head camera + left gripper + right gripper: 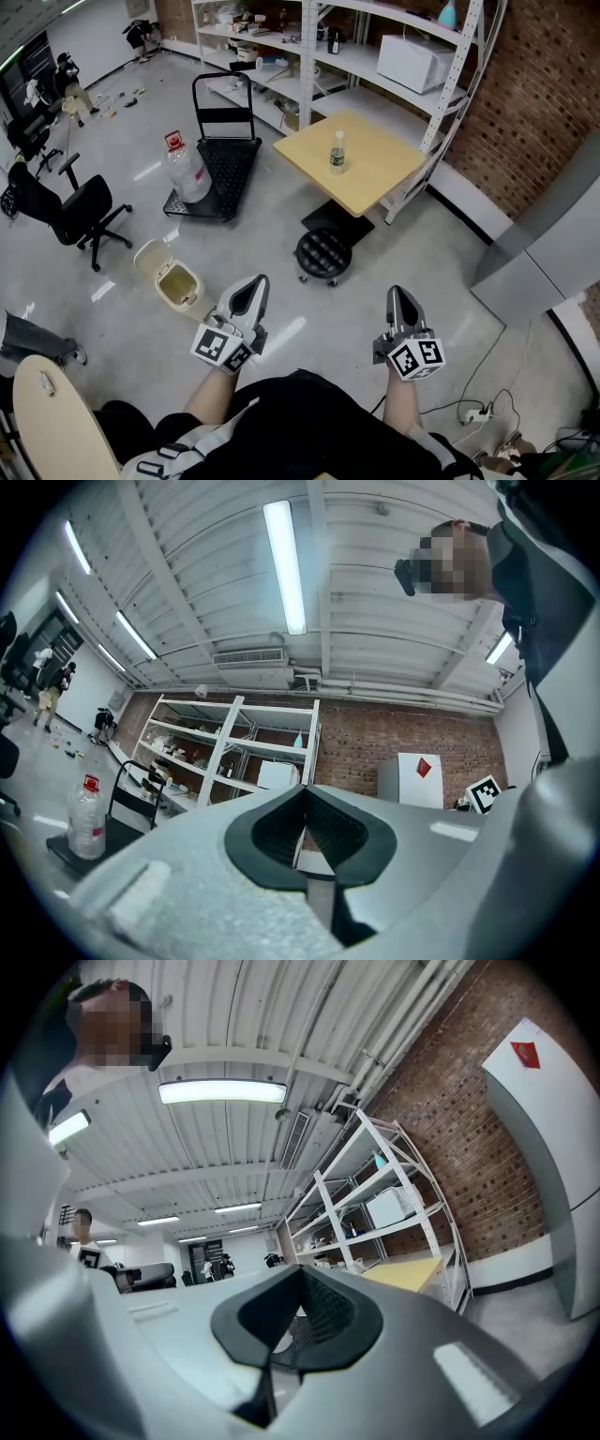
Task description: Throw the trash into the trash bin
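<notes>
A clear plastic bottle [337, 152] with a green label stands upright on the yellow table [375, 173], well ahead of both grippers. A beige trash bin [178, 285] with its lid flipped open sits on the floor just left of my left gripper [254, 283]. That gripper is shut and holds nothing; in the left gripper view its jaws [302, 810] meet in a line and point toward the shelving. My right gripper [397, 294] is held level beside it, also shut and holding nothing, and its jaws [300, 1303] meet the same way in the right gripper view.
A black round stool [323, 253] stands between me and the table. A black cart [225, 159] carries a large water jug [187, 171]. An office chair [80, 211] is at the left, white shelving [309, 56] with a microwave [412, 62] behind, and a power strip [473, 412] at the lower right.
</notes>
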A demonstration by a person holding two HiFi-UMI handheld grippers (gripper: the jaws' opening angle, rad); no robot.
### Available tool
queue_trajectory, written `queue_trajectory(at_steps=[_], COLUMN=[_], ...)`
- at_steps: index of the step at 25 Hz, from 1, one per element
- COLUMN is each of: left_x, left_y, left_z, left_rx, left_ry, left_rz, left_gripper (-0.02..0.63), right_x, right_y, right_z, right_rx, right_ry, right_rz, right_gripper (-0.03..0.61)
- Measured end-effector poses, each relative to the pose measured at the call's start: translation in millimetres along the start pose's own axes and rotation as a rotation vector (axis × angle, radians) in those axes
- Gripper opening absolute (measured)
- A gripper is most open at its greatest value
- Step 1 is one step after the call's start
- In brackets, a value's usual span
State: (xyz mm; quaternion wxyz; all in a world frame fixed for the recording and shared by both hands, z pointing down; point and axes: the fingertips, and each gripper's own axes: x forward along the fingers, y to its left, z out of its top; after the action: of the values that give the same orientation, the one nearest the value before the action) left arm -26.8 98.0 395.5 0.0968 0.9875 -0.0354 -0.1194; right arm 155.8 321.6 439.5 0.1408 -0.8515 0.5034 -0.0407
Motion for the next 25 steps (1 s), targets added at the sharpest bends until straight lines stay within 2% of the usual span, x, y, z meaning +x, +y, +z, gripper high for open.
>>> queue_trajectory(at_steps=[5, 10, 17, 25], left_x=[30.2, 45.6, 77.0, 135.7], left_y=[-28.3, -39.4, -28.7, 3.5], left_z=[-26.2, -39.2, -49.6, -65.5], left_rx=[-0.022, -0.028, -0.025, -0.067], left_ry=[0.033, 0.078, 0.102, 0.092], left_rz=[-0.015, -0.019, -0.046, -0.132], left_gripper=[0.002, 0.002, 0.002, 0.002], right_x=[-5.2, -9.8, 1.1, 29.0], right_y=[-44.2, -76.3, -92.5, -124.0], right_z=[12.3, 3.2, -8.6, 3.6], right_rx=[-0.018, 0.01, 0.012, -0.015], right_ry=[0.008, 0.035, 0.044, 0.024], right_rz=[-0.011, -0.043, -0.064, -0.18], right_gripper=[0.006, 0.006, 0.006, 0.006])
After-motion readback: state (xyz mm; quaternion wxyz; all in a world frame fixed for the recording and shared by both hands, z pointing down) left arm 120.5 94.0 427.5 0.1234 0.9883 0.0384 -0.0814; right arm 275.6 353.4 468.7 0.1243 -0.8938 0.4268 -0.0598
